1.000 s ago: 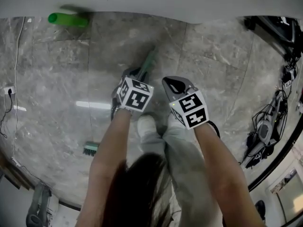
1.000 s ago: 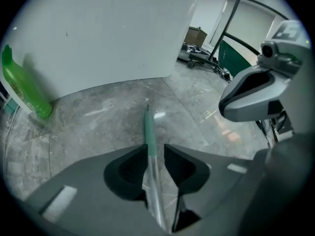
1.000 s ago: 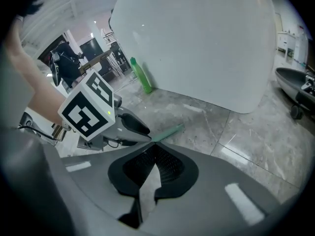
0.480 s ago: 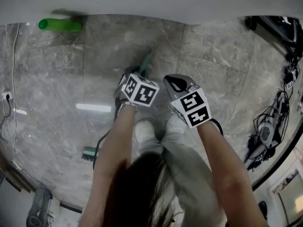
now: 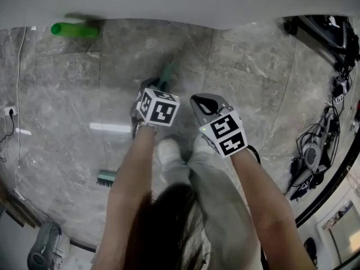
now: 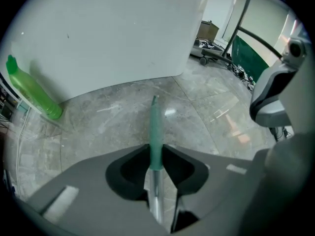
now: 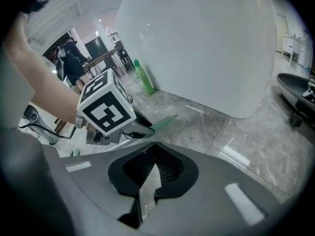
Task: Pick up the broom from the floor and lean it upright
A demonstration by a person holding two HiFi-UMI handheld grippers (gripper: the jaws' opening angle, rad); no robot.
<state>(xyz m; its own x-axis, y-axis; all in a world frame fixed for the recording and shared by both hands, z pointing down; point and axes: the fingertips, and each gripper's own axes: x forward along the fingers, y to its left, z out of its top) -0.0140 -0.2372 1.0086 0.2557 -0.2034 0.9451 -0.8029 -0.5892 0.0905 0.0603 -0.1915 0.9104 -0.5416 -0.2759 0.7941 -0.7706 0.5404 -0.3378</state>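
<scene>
Broom handle [image 6: 155, 132] sat in the left tool [image 6: 156, 150], whose jaws had just closed onto it, likely readying the lift; the right tool [image 7: 154, 154] was shut, empty.

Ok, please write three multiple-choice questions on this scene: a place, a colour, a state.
1. Where does the green bottle stand? A by the white wall; B on a shelf; C inside a bucket.
2. What colour is the broom handle's grip? A red; B green; C yellow.
3. What is the left gripper holding? A nothing; B the broom handle; C a cloth.
Answers: 1A, it stands against the wall; 2B, the grip shows green; 3B, its jaws, which have just been closing, clamp the handle.
</scene>
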